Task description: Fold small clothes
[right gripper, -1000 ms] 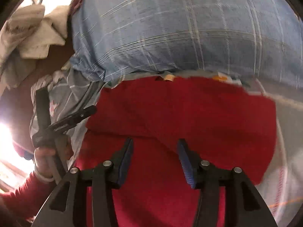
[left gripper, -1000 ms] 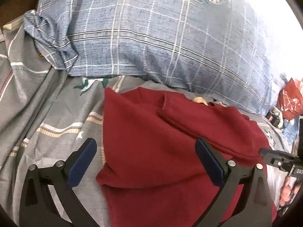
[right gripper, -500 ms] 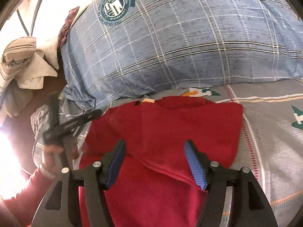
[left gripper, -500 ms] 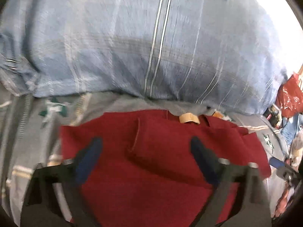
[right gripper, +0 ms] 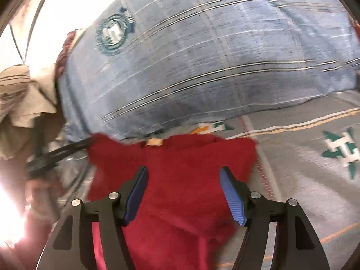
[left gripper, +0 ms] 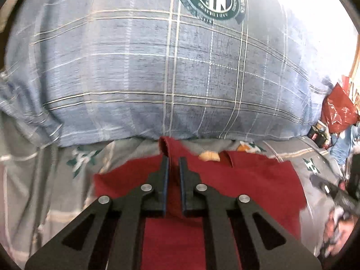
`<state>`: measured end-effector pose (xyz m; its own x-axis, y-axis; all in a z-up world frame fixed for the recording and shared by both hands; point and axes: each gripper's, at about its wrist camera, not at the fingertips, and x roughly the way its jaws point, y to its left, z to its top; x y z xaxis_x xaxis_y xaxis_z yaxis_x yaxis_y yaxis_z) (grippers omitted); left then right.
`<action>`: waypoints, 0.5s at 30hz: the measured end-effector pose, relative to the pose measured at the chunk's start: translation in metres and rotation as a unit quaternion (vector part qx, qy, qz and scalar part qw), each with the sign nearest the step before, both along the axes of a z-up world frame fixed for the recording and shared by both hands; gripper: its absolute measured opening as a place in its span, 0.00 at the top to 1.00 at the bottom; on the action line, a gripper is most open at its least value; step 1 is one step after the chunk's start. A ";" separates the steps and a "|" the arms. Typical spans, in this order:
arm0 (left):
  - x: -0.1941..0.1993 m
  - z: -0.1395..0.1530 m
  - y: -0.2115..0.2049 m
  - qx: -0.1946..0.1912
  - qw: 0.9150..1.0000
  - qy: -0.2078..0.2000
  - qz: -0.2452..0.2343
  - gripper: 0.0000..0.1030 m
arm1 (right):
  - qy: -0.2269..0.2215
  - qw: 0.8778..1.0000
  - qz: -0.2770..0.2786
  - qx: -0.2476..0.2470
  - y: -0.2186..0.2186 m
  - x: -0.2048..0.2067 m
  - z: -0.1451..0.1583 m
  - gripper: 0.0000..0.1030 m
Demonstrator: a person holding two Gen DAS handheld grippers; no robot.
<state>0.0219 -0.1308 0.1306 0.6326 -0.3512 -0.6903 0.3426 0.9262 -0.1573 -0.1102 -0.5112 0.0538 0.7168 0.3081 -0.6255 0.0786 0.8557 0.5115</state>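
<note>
A dark red garment [left gripper: 247, 191] lies on a grey bedsheet [left gripper: 56, 180] in front of a big blue plaid pillow [left gripper: 157, 67]. My left gripper [left gripper: 173, 164] is shut on a raised fold of the red garment near its collar end; a tan neck label [left gripper: 209, 156] shows just to the right. In the right wrist view the red garment [right gripper: 184, 168] lies under my right gripper [right gripper: 183, 180], which is open and empty above it. The left gripper shows there at the garment's left corner [right gripper: 60, 153].
The plaid pillow [right gripper: 202, 56] fills the far side. A red plastic bag [left gripper: 337, 110] and clutter sit at the far right. Beige cloth [right gripper: 20, 96] hangs at the left. The grey printed sheet [right gripper: 315, 157] extends to the right.
My left gripper moved forward to the garment's far edge and closed on a fold of it. My right gripper opened wider and drew back a little over the garment.
</note>
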 end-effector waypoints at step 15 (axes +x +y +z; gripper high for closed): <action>-0.013 -0.074 0.073 -0.088 0.990 0.082 0.077 0.97 | 0.089 0.995 -0.037 0.001 -0.014 0.048 -0.065 0.24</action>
